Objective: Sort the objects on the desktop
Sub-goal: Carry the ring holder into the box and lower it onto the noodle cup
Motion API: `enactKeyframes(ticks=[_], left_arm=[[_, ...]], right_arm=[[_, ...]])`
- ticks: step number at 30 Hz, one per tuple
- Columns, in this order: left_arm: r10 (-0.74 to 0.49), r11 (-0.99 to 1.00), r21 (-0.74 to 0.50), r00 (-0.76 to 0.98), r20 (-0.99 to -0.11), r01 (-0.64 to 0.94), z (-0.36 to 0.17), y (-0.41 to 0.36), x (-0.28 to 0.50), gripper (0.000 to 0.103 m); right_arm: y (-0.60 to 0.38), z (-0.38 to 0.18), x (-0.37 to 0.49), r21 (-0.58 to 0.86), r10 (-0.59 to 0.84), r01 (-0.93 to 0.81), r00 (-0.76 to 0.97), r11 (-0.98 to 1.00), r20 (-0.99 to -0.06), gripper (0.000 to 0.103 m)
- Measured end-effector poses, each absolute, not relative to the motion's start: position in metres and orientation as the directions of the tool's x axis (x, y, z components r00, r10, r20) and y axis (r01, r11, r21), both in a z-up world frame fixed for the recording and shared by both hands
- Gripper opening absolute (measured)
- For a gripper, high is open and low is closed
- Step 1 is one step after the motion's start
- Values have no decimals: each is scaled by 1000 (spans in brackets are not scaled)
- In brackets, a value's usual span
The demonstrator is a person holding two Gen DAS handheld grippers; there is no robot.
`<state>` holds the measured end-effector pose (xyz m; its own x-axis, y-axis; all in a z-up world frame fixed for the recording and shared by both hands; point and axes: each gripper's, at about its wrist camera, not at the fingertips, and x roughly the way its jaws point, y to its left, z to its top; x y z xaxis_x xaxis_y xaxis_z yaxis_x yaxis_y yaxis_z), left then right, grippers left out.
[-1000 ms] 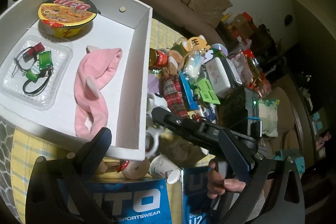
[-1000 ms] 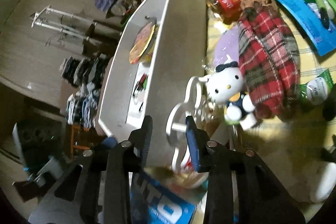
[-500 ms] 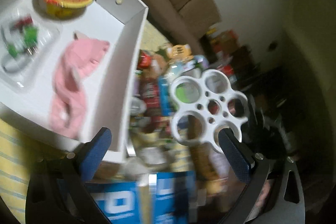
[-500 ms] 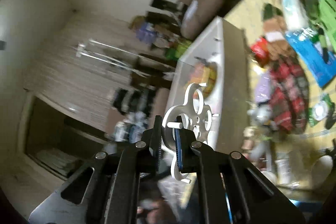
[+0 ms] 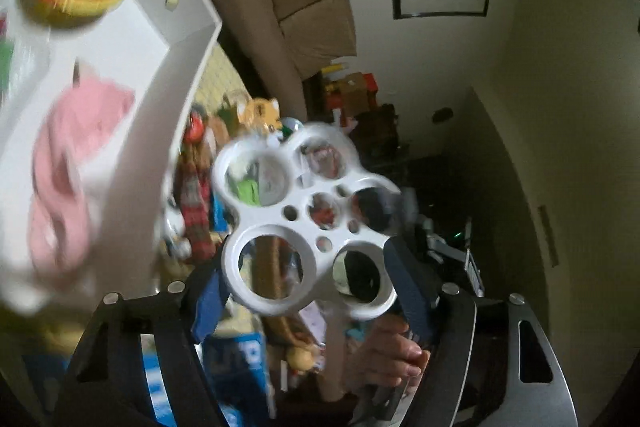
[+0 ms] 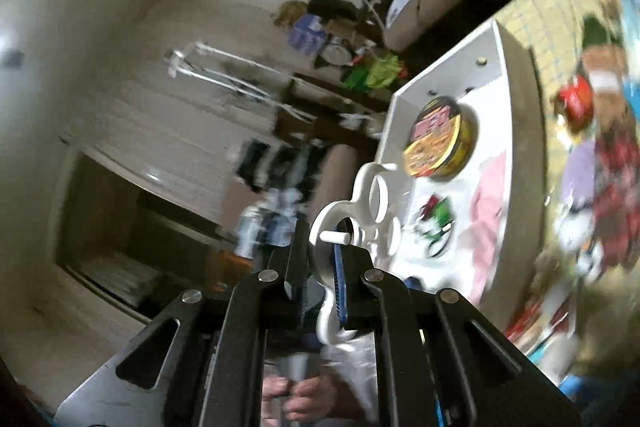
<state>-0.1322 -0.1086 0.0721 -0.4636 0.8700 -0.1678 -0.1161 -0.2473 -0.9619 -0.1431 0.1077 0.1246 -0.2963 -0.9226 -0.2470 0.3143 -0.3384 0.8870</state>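
Cluttered yellow tablecloth | white holed rack now lifted off it (airborne) | right gripper clamps rack | left gripper spread, empty | white bin next.

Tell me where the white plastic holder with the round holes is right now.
The white plastic holder with round holes is clamped in the right claw, lifted off the table beside the white box. In the left wrist view it hangs between the left claw's fingers.
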Motion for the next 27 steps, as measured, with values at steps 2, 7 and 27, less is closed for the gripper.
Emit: enactKeyframes(ticks=[2,7,27], left_arm=[[848,-324,-937,-480,-227,-128,84,-124,-155,75],[846,-315,-944,-481,-232,-98,73,-150,-212,76],[813,-258,-960,-514,-274,103,-30,-184,-300,83]], right_arm=[[88,134,-160,822,-886,352,-298,-448,-356,11],[46,151,-219,723,-835,418,-289,-550,-468,11],[15,21,-377,679,-722,246,-261,-692,-641,14]])
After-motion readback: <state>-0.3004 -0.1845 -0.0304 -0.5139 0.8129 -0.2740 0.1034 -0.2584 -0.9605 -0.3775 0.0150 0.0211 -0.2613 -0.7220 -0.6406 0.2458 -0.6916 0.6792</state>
